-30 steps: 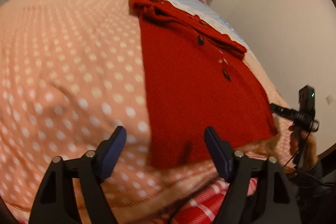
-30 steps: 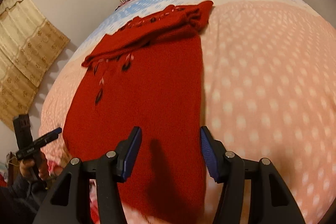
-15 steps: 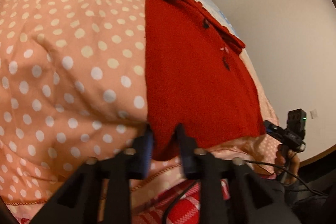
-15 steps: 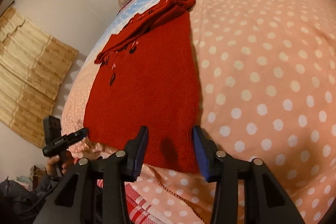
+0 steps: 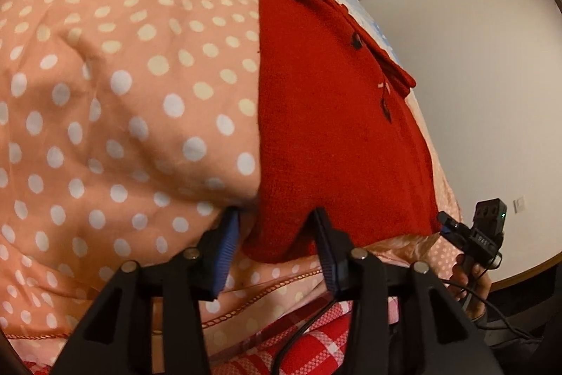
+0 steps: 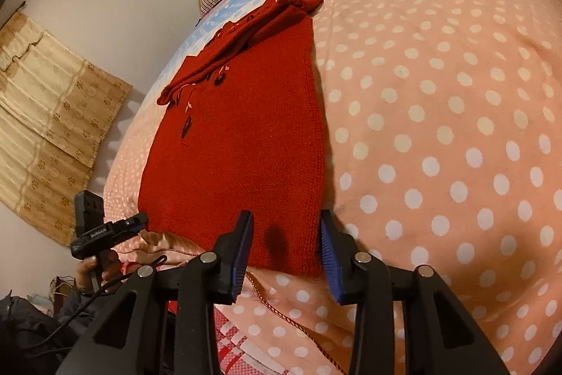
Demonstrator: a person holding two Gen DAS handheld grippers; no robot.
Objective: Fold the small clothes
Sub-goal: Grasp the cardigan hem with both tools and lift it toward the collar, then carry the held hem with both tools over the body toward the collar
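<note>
a red knitted garment [image 5: 326, 115] lies flat on a pink polka-dot bedcover [image 5: 116, 86], running lengthwise from the near edge of the bed up toward the pillows. it looks already narrowed into a long panel: one long side is straight and clean, while along the other a doubled-over strip with dark buttons and small pink stitches sits on top. the far end is bunched into a loose lump rather than laid smooth.

the left gripper [image 5: 277, 241] is at the near hem, its jaws parted with the left corner of the hem hanging slack between them — the blue pads stand on either side of the cloth without pinching it. the right gripper [image 6: 286, 239] sits at the other near corner in the same way, jaws apart and straddling the hem, a shadow falling on the knit between them. so neither claw is clenched on anything yet.

as i judge it, the lengthwise fold is done and the crosswise fold is what remains: both corners of the hem need gripping, then carrying up over the body toward the bunched end — which may want flattening first. the knit looks soft and thick, so a shallow pinch could slip off.
</note>
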